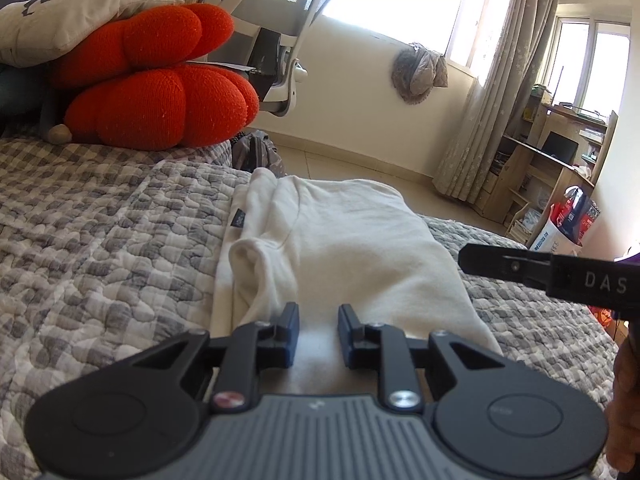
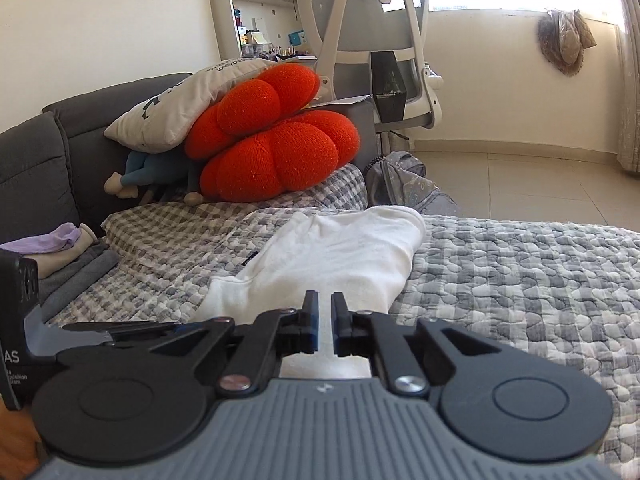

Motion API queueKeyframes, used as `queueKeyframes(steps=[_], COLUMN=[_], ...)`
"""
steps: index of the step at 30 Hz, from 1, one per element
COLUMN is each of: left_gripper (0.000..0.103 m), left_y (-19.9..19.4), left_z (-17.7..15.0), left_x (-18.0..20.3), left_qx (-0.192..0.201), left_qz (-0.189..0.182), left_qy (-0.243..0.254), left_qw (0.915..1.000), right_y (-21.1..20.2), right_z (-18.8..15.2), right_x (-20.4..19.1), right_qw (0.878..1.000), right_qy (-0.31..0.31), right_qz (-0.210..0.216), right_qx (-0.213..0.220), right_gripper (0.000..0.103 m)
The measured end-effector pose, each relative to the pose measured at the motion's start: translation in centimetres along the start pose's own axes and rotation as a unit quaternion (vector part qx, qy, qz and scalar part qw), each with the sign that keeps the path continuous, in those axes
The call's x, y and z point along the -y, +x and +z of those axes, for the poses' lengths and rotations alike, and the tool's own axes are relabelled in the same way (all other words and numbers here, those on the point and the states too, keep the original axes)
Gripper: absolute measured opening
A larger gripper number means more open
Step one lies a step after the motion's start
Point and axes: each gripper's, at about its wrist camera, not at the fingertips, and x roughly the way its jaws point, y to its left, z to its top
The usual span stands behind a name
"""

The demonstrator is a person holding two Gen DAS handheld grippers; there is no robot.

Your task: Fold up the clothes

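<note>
— Are both grippers holding it?
— The left gripper (image 1: pixel 318 334) and the right gripper (image 2: pixel 325 322) each stand narrowly apart over the folded white cotton garment (image 1: pixel 344 240); whether the pads pinch cloth is hidden.
— Where does it lie?
— On the grey checked quilt (image 1: pixel 100 240), below the orange knitted cushion (image 1: pixel 160 92).

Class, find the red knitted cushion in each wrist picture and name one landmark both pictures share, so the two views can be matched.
Left wrist view: the red knitted cushion is upper left, under a beige pillow, behind the white garment.
Right wrist view: the cushion sits just left of centre, upper half, against the grey sofa.
Shared landmark: the white office chair just right of the cushion.
</note>
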Motion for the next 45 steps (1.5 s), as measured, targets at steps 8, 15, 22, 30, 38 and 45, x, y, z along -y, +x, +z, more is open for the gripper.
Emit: queueKeyframes(steps=[8,15,22,30,38,45], left_gripper=[0.022,0.022,0.022,0.022,0.022,0.022], left_y=[-0.2,-0.3,-0.3,-0.4,-0.4,-0.4], left_z=[-0.4,-0.5,-0.5,-0.6,-0.5,-0.4], left_x=[0.9,1.0,0.8,0.7,0.7,0.5], left_qx=[0.003,0.004,0.005,0.006,0.005,0.004], left_qz=[0.012,0.015,0.009,0.005,0.005,0.002], left_qy=[0.022,0.032,0.025,0.019,0.016,0.012], left_qw=[0.9997,0.9993,0.9996,0.9998,0.9998,0.9999], right_y=[6.2,8.5,12.8,7.5,4.7,1.7], right_z=[1.1,3.4,3.2,4.1,0.3,-1.1], right_x=[1.7,4.2,4.6,4.2,0.7,-0.4], right_qw=[0.997,0.997,0.993,0.998,0.998,0.998], right_qy=[0.020,0.042,0.002,0.035,-0.014,-0.005], right_qz=[-0.026,-0.028,-0.075,-0.026,-0.014,-0.003], right_qx=[-0.071,-0.052,-0.087,-0.036,-0.054,-0.062], right_gripper=[0.000,0.000,0.000,0.015,0.015,0.020])
